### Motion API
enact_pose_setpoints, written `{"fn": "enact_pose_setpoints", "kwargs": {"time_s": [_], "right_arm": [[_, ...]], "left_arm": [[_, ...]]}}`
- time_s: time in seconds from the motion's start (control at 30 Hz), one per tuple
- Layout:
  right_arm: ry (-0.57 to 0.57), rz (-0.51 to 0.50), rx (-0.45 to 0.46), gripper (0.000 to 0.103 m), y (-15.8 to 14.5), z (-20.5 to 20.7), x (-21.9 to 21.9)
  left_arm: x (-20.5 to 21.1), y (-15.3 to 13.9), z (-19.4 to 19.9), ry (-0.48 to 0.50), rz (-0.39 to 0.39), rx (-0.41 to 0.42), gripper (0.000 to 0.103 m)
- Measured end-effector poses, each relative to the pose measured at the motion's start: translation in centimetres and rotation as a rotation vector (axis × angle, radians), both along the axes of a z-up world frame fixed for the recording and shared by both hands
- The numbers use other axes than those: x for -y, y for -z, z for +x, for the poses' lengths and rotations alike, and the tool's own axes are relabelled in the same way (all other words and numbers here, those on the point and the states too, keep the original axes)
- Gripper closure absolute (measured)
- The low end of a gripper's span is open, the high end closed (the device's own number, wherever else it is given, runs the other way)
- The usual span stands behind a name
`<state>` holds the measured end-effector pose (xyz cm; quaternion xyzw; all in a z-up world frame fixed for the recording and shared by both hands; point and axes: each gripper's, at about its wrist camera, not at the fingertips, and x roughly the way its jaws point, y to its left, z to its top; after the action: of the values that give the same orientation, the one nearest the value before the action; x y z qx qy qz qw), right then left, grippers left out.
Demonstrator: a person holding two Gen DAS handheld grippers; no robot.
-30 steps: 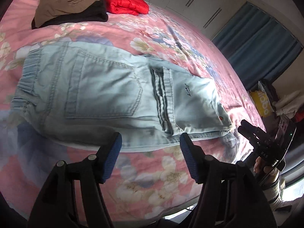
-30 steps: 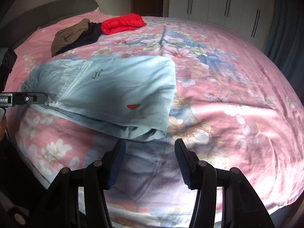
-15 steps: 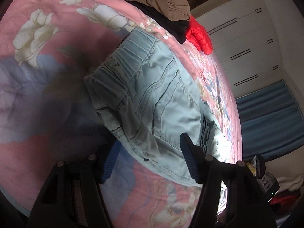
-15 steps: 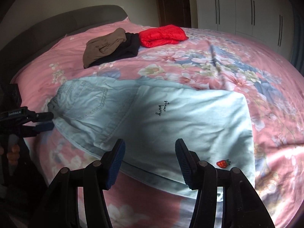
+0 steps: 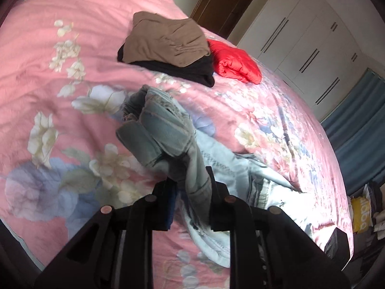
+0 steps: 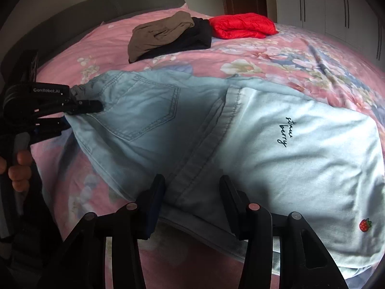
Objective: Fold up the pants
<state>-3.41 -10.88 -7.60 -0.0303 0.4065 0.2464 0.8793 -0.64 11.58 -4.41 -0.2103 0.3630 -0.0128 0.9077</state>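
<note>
Pale blue denim pants (image 6: 240, 132) lie folded on the pink flowered bed (image 6: 101, 41), with a strawberry patch at the near right. My left gripper (image 5: 190, 187) is closing, and its pads pinch a bunch of the waistband (image 5: 158, 130), which is lifted off the cover. In the right wrist view the left gripper (image 6: 89, 106) holds that waistband corner at the left, with a person's hand (image 6: 19, 168) on its handle. My right gripper (image 6: 191, 185) hangs over the pants' near folded edge. Its jaws are closing slightly, with denim between the fingers and the pads apart from it.
A brown and black stack of folded clothes (image 5: 168, 41) and a red padded jacket (image 5: 235, 62) lie at the far side of the bed. White wardrobes (image 5: 312, 43) and a blue curtain (image 5: 361, 130) stand beyond it. A dark headboard (image 6: 96, 7) lies behind.
My left gripper went to the waistband, shut on it and raised it into a bunch. My right gripper moved left and closer, from beside the folded legs to over the near edge.
</note>
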Motion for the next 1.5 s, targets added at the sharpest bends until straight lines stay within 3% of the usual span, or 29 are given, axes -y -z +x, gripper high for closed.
{"fn": "enact_pose_setpoints", "kwargs": {"time_s": [0.2, 0.37, 0.5, 0.67, 0.73, 0.8, 0.87, 0.97, 1.33, 1.4, 1.5], "right_arm": [[0.029, 0.139, -0.056, 0.053, -1.0, 0.2, 2.3], [0.152, 0.325, -0.080, 0.049, -1.9, 0.1, 7.9], [0.255, 0.580, -0.125, 0.045, -1.5, 0.2, 14.0], [0.301, 1.014, -0.197, 0.043, 0.5, 0.0, 19.7], [0.301, 1.094, -0.225, 0.039, 1.0, 0.3, 20.3], [0.312, 1.131, -0.252, 0.038, 1.3, 0.6, 20.5], [0.322, 1.133, -0.265, 0.036, 1.2, 0.9, 20.3], [0.341, 1.046, -0.283, 0.036, 0.6, 1.3, 19.8], [0.387, 0.789, -0.324, 0.036, -0.8, 3.5, 17.4], [0.402, 0.721, -0.306, 0.041, -1.1, 3.8, 16.8], [0.423, 0.528, -0.235, 0.064, -1.2, 3.6, 15.9]], "left_arm": [[6.3, -4.4, 0.3, 0.195, 0.098, 0.143, 0.083], [12.9, -4.3, 0.7, 0.408, 0.161, 0.154, 0.083], [17.6, -1.8, 0.9, 0.548, 0.203, 0.105, 0.079], [22.2, 2.6, 1.2, 0.680, 0.316, -0.007, 0.075], [23.5, 3.4, 0.4, 0.706, 0.377, -0.014, 0.070], [23.8, 3.5, 0.0, 0.731, 0.376, -0.014, 0.047], [23.8, 3.4, -0.3, 0.741, 0.364, 0.000, 0.041], [23.7, 3.3, -0.9, 0.737, 0.381, 0.018, 0.041], [20.2, 2.3, -1.7, 0.680, 0.321, 0.020, 0.041], [19.0, 2.1, -1.8, 0.660, 0.295, 0.019, 0.041], [16.7, 1.7, -1.6, 0.606, 0.255, 0.010, 0.041]]}}
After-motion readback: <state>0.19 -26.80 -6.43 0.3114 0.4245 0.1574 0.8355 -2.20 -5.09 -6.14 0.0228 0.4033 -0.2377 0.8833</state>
